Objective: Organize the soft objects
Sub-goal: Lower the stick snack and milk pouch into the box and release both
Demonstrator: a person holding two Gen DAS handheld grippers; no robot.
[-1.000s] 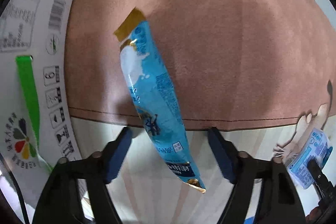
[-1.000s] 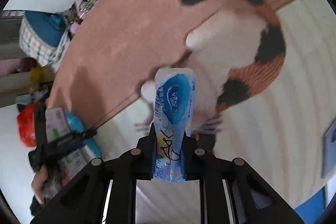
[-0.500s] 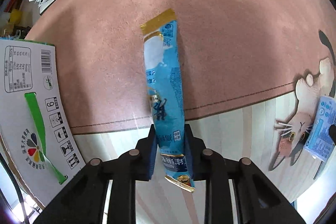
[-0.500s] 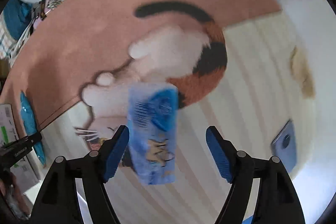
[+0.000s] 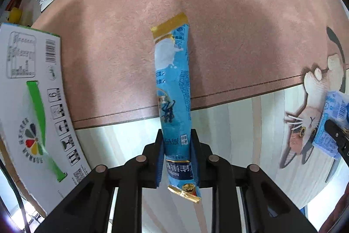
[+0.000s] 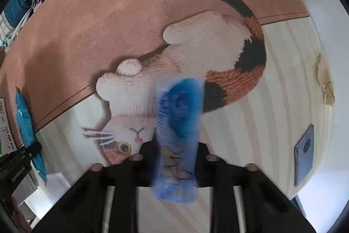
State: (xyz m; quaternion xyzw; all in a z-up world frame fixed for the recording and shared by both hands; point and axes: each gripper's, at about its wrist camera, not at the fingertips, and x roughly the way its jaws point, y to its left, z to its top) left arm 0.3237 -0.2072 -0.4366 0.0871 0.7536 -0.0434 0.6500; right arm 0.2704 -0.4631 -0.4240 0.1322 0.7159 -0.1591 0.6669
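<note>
cat-print rug, pink and striped, clutter past its far edge. left gripper clamped on blue stick sachet; right gripper, just closed, clamps blurred blue pouch.

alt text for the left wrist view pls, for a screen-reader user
The left gripper is shut on a long blue sachet with gold ends, held above a pink rug printed with a cat. A white printed carton lies at left; at the right edge, the right gripper holds a paler blue packet.

Both wrist cams face straight down, close, share cat rug.
</note>
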